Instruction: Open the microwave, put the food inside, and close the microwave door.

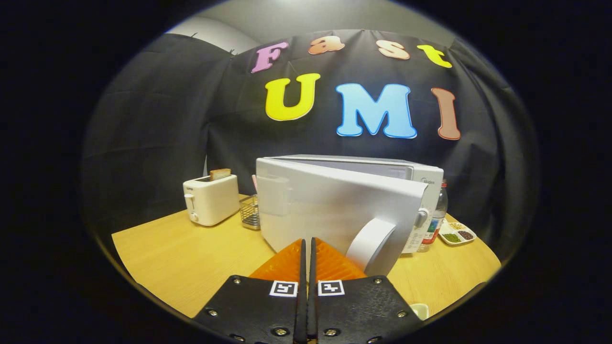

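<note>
A white microwave (pixel 420 179) is seen standing on a light wooden table (pixel 181 258), in front of the black cloth wall. Its door (pixel 330 210) is partly swung out, hinged at the side nearer the toaster, so that the door's outer face is turned toward the camera; the free edge carries a broad curved white handle (pixel 370 243). Behind that edge a strip of the control panel with a round knob (pixel 421 217) is visible. The cavity is hidden by the door, and whether any food is inside cannot be told. The gripper (pixel 307 241) is held low, just in front of the door's lower part, its two fingers brought together with only a thin slit between them and nothing clasped; the tips are seen close to the door face, beside the handle, but contact cannot be confirmed. To the hinge side of the microwave a small wire basket (pixel 250 212) is noted, just beside it, and further out a cream toaster (pixel 210 198) with a slice of toast (pixel 220 173) standing up out of its slot. On the other side, a plastic bottle (pixel 437 215) with a label is partly hidden behind the microwave's corner, and near it a divided white dish (pixel 456 234) holding small portions of green, dark and yellowish bits. A small pale rim (pixel 420 310) is glimpsed beside the gripper body; what it is cannot be told.
</note>
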